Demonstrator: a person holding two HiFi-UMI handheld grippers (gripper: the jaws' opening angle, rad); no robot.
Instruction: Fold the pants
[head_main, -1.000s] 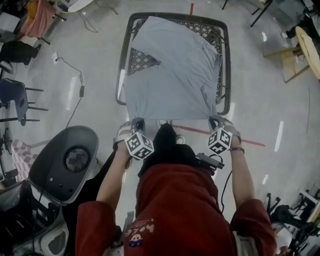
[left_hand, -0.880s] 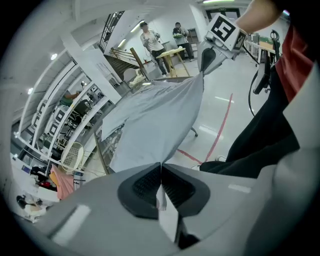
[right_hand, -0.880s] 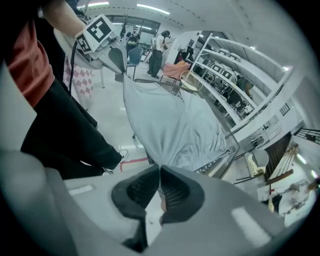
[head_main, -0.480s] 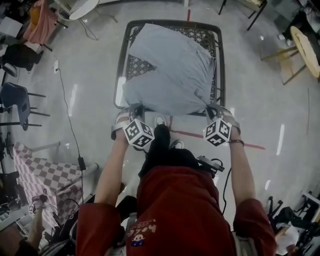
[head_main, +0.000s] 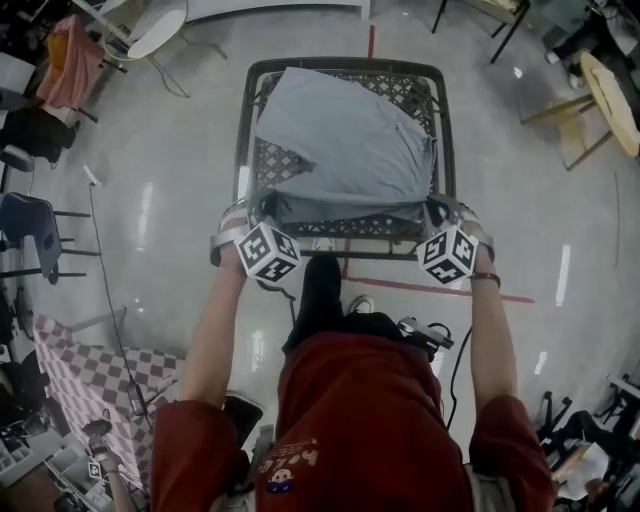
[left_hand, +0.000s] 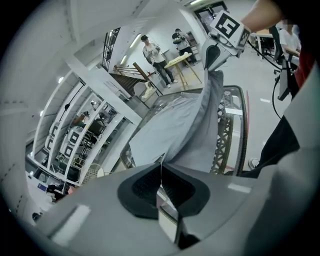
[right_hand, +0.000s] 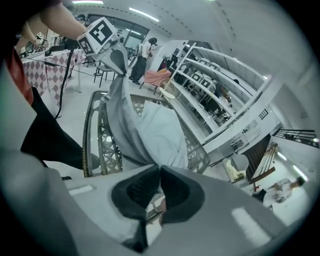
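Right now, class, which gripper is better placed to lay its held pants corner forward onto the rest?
Right, slightly. Both the left gripper and right gripper are shut on the pants, but cloth lies directly ahead of the right one; bare table lattice lies ahead of the left.

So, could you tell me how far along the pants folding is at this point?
Roughly mid-fold. Done: the grey pants lie spread on the lattice-top table. In hand: the left gripper and right gripper each have jaws shut on a near corner, holding that edge raised above the table. Left: carry the edge over onto the far part and lay it down; no finished fold shows.
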